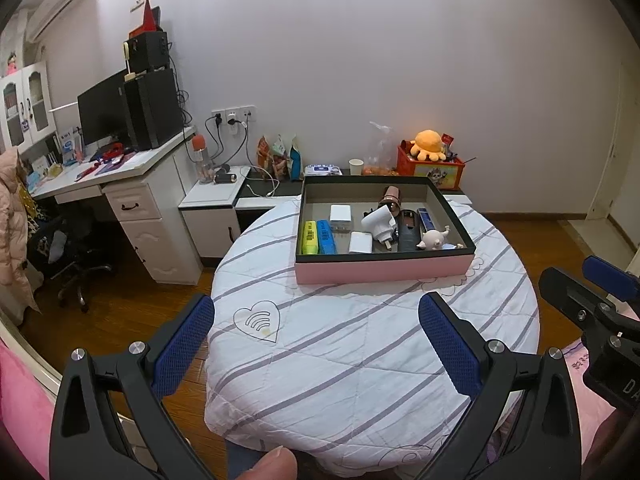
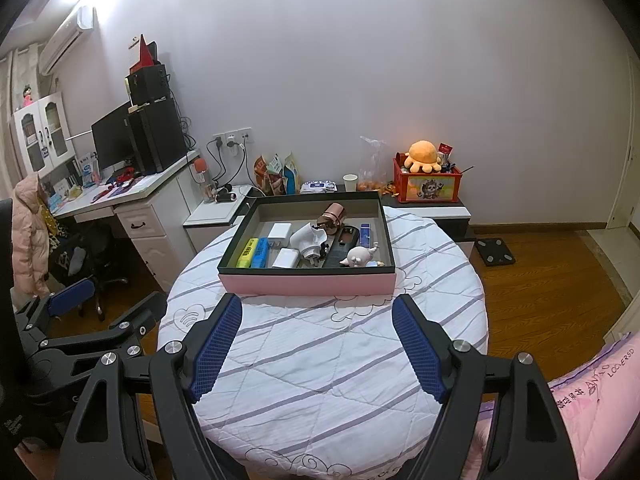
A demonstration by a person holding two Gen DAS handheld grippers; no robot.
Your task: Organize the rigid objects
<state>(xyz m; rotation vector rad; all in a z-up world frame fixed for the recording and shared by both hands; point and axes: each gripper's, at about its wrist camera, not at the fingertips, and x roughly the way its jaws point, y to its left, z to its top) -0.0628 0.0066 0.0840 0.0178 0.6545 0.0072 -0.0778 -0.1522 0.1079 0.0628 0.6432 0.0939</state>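
Both grippers (image 1: 316,336) (image 2: 318,338) wide, tilted tableward

Indoor artificial light, moderate and slightly cool. Glare burns out the upper left corner of both views, over the air conditioner (image 2: 66,36). The wall (image 1: 360,60) is evenly lit, dimming towards the edges. Strong fisheye curvature with black vignetted corners. Focus acceptable; shadows soft.

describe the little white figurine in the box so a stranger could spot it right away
On the round table with the striped white cloth sits a shallow pink-sided box. The small white animal figurine stands at its near right corner, beside a dark flat device. It alone is rounded and toy-like; its neighbours are blocky.
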